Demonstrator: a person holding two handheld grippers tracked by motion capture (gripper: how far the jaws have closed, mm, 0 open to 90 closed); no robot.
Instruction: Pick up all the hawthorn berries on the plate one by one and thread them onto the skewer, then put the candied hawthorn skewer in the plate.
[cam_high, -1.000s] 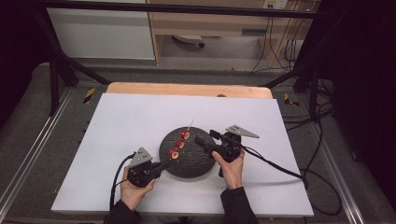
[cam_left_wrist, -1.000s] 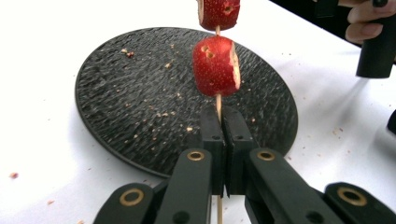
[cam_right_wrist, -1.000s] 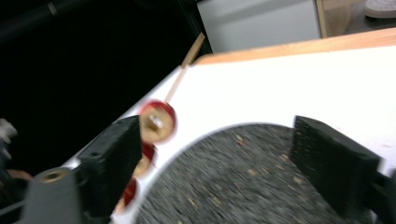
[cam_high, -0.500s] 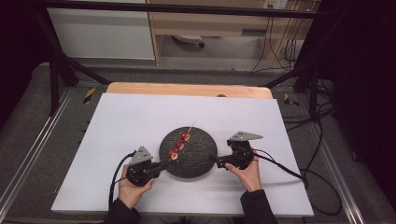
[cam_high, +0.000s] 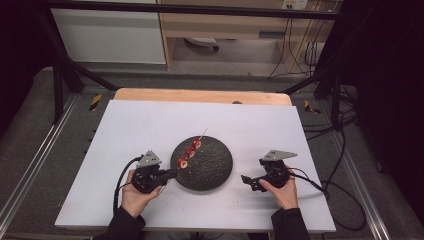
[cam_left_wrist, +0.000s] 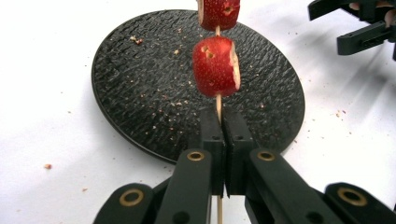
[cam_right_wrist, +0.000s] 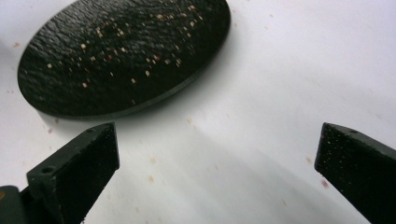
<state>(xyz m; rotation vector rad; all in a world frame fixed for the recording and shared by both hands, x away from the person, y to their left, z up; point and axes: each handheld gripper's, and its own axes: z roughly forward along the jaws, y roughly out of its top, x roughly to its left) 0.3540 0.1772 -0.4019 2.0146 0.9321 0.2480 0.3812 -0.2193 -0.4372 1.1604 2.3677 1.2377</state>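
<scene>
Skewer (cam_left_wrist: 218, 105) in left gripper (cam_left_wrist: 223, 135)

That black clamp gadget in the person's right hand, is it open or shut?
Open. The right gripper has its jaws standing far apart with bare white table between them, beside the black plate; they have just been opening.

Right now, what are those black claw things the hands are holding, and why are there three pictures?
They are grabbing tools, and a person holds one in each hand. One picture comes from a camera high above the white table. The other two come from little cameras riding on each tool, looking along its black jaws. On the table lies a round black plate sprinkled with crumbs. The left tool is pinched shut on a thin wooden skewer threaded with red fruit pieces, held over the plate. The right tool has just been opening; its jaws stand wide apart with nothing between them, beside the plate.
</scene>
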